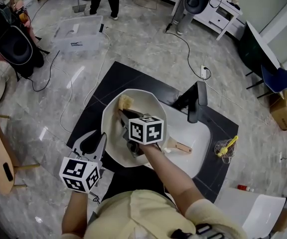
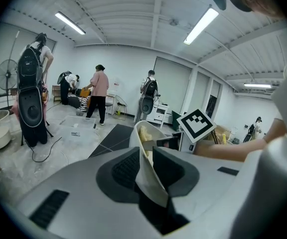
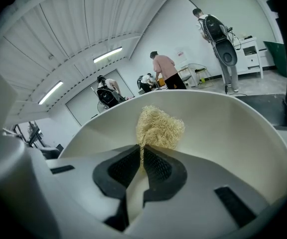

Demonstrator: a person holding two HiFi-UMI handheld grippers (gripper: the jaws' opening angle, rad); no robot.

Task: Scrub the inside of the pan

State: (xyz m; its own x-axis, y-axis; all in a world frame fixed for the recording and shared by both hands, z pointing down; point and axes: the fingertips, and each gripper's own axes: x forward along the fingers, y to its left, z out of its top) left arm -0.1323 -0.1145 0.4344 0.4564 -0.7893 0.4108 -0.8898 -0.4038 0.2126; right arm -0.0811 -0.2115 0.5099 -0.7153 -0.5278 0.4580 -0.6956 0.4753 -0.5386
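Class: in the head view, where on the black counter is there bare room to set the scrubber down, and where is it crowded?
Bare: the counter strip beyond the pan, up to the faucet; also the corner between faucet and yellow brush. Crowded: the sink, filled by the pan, left tool on its rim and right tool with the scrubber.

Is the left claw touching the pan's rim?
Touching. The left gripper view shows the left claw shut on the pan at its rim, both pads against it.
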